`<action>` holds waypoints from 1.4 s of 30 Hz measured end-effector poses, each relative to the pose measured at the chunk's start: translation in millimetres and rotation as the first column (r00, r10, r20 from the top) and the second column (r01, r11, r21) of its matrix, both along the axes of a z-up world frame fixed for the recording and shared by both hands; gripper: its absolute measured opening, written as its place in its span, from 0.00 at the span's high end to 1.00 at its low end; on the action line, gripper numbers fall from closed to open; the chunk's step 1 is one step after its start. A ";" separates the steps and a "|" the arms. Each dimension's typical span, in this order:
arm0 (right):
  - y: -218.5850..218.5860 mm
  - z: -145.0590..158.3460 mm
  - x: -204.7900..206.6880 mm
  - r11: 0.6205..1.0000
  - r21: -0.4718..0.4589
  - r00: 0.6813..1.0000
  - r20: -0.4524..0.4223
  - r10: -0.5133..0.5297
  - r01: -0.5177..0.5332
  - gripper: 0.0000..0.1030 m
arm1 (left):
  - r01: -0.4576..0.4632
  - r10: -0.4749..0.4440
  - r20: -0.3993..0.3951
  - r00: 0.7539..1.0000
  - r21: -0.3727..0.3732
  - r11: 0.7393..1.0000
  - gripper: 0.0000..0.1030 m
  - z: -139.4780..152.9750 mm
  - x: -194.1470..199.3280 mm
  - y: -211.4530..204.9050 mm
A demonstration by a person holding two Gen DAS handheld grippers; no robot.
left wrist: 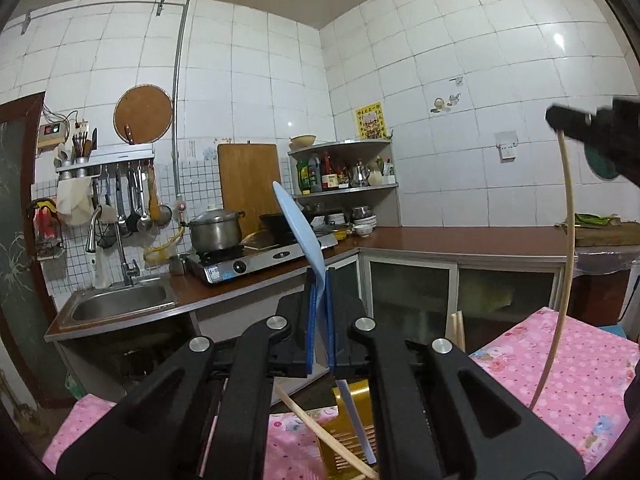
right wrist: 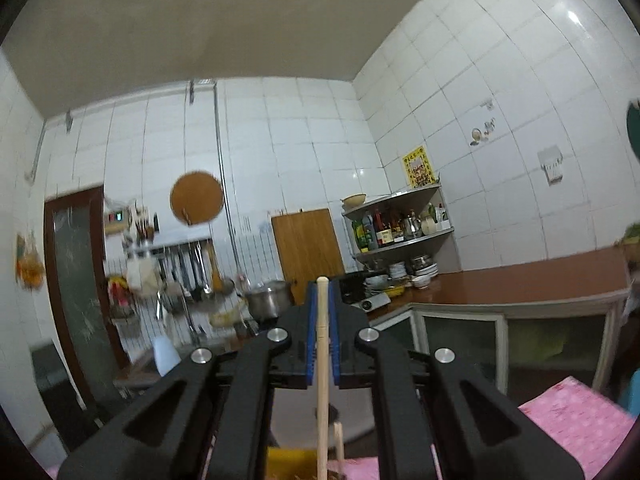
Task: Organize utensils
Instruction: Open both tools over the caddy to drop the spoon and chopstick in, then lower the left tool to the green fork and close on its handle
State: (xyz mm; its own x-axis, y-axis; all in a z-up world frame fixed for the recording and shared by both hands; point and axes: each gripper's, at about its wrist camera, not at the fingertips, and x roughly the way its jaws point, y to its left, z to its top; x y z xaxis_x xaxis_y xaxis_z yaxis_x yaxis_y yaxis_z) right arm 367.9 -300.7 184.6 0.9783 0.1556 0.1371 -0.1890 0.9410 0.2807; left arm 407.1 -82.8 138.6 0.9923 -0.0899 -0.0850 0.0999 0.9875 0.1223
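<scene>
Left gripper (left wrist: 320,292): clamped on a pale blue plastic spoon (left wrist: 298,228), bowl tilted upward.
Right gripper (right wrist: 322,308): clamped on a pale wooden chopstick (right wrist: 322,360) (upright), above the pink floral tablecloth (right wrist: 580,420).

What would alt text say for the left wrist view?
The left hand-held gripper is shut on a pale blue spoon, raised before a tiled kitchen. Further right, the right hand-held gripper holds a chopstick above a pink tablecloth.

Black claw (left wrist: 320,304) linkages w/ silver rivets, blue finger pads (right wrist: 310,344)
</scene>
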 end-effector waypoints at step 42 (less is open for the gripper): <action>15.0 -137.4 -2.1 0.953 -0.259 0.817 -0.576 -0.020 -0.160 0.55 | -0.012 -0.039 -0.406 0.913 -0.124 0.992 0.07 -57.4 -66.5 88.5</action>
State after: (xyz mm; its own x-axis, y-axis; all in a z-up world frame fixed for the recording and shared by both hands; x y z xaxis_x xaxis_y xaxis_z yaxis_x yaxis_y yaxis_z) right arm 365.8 -285.8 47.2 0.8503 0.1706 -0.4979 -0.1492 0.9853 0.0828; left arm 340.7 5.7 81.2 0.8726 -0.1381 -0.4684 0.1290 0.9903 -0.0518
